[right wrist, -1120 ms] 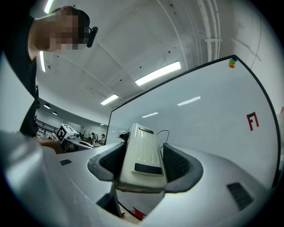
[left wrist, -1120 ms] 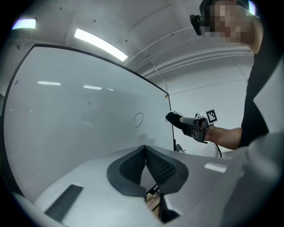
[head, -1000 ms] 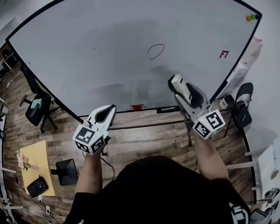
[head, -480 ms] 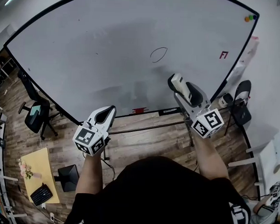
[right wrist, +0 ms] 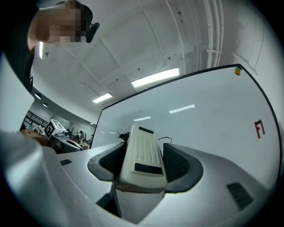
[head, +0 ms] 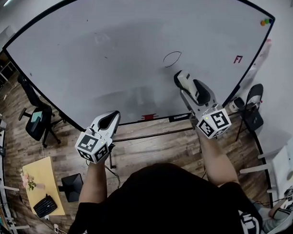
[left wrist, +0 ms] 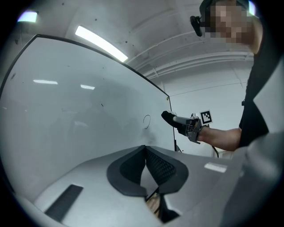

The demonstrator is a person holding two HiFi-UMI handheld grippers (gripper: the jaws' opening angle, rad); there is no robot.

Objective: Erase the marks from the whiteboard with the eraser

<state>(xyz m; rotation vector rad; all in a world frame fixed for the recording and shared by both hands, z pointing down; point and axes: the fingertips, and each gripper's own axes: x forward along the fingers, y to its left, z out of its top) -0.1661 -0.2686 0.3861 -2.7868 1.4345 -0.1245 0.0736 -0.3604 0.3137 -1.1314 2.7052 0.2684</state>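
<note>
Eraser [right wrist: 141,153] tight in right claw [head: 182,83], its wiping face hidden; left claw [left wrist: 145,149] closed, empty.

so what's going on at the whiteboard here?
A person stands at the whiteboard with a gripper in each hand. The right gripper is shut on the eraser, raised toward the board just below a black oval mark, which is not yet erased. A red mark sits further right. The left gripper hangs low, shut and empty.
</note>
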